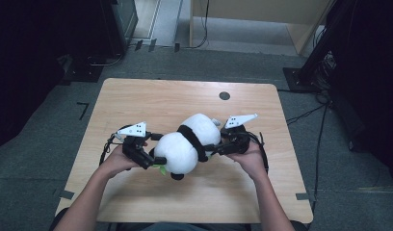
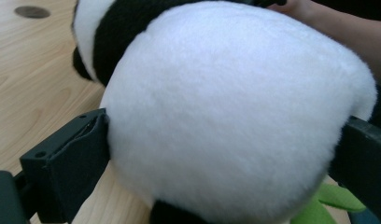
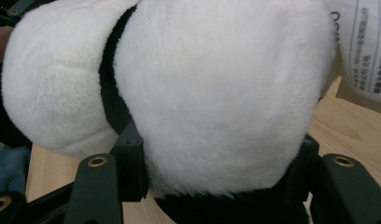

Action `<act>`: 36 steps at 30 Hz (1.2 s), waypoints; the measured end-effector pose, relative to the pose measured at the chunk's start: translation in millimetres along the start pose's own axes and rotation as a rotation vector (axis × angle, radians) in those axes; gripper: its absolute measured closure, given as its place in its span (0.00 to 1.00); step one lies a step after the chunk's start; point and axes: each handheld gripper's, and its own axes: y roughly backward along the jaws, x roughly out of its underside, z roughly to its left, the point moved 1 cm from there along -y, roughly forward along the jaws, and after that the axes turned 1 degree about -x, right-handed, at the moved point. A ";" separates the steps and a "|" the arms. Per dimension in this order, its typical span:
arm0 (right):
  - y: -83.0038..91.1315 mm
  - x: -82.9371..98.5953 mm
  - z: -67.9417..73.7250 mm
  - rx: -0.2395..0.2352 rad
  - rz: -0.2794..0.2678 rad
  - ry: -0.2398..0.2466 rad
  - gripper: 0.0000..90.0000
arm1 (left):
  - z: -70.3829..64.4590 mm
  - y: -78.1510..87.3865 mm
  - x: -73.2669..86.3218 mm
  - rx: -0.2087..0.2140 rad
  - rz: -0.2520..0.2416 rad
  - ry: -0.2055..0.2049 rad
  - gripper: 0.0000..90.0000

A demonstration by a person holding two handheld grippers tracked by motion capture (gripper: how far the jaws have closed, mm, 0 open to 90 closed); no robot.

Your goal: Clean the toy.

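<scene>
A black-and-white plush panda lies on its side in the middle of the wooden table. My left gripper is shut on its round white head, one jaw pressing into the fur on each side. From the other end, my right gripper is shut on the white body, just behind the black band. A green felt leaf pokes out under the head. A white printed label hangs off the body's far end.
A dark round hole sits in the table near its far edge. Bare wood lies around the panda on all sides. Beyond the table are grey carpet, cables and black stands.
</scene>
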 end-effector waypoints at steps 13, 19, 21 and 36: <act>-11.0 -1.4 5.6 0.051 0.058 0.064 0.44 | -9.1 -28.5 9.2 0.006 0.221 -0.033 0.07; -9.0 -2.4 5.8 0.067 0.057 0.077 0.42 | -8.7 -25.9 7.5 0.016 0.214 -0.042 0.25; -7.3 -2.7 4.5 0.066 0.045 0.072 0.40 | -9.8 -24.4 5.4 0.005 0.202 -0.042 0.32; 13.4 2.4 -9.8 0.136 -0.058 0.032 0.19 | -14.6 -13.2 -12.4 -0.076 0.075 0.004 0.53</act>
